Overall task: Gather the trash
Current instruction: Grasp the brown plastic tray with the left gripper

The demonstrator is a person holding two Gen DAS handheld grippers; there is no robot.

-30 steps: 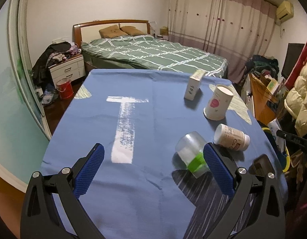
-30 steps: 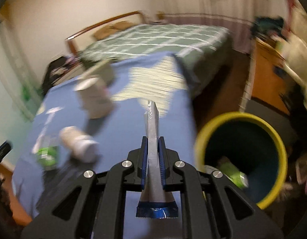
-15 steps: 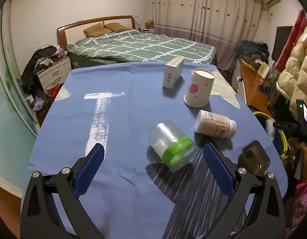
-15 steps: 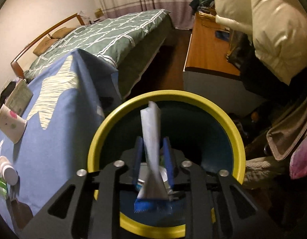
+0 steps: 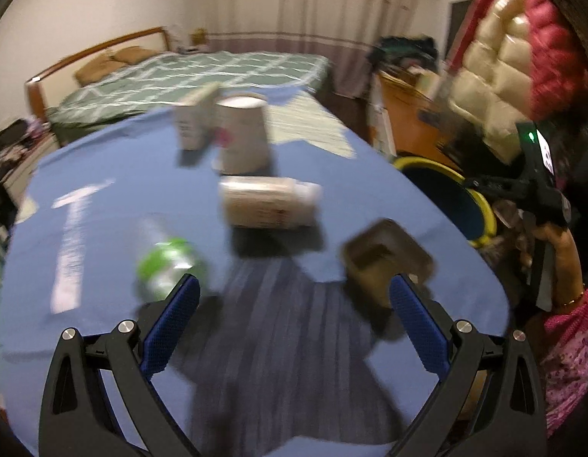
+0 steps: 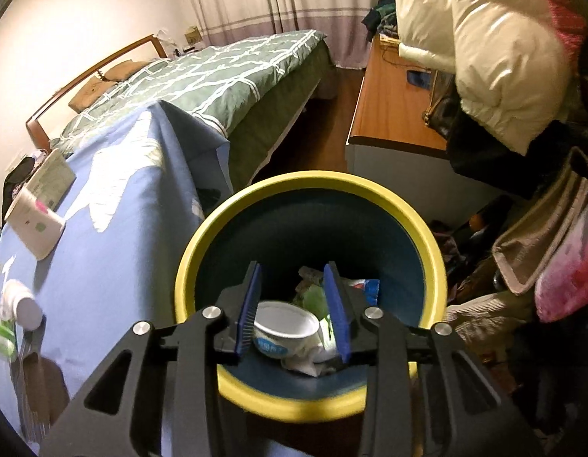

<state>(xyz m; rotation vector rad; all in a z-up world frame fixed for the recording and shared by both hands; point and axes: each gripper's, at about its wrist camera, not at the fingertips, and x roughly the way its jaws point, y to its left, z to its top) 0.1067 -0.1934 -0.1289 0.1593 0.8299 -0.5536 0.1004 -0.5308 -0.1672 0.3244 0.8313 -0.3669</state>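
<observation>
My right gripper hangs over the yellow-rimmed bin, its jaws opening with nothing between them. A white cup and wrappers lie at the bin's bottom. My left gripper stands open low over the blue tablecloth. Ahead of it lie a white bottle, a clear jar with a green band by the left finger, and a small brown container by the right finger. An upturned paper cup and a small carton stand farther back.
The bin sits on the floor past the table's right edge, next to a wooden cabinet. A person's hand holds the other gripper there. A green-quilted bed lies behind the table. Coats hang at right.
The silver-blue wrapper has left my right gripper, whose jaws have parted over the bin. My left gripper has swung right, bringing the bottle and brown container closer.
</observation>
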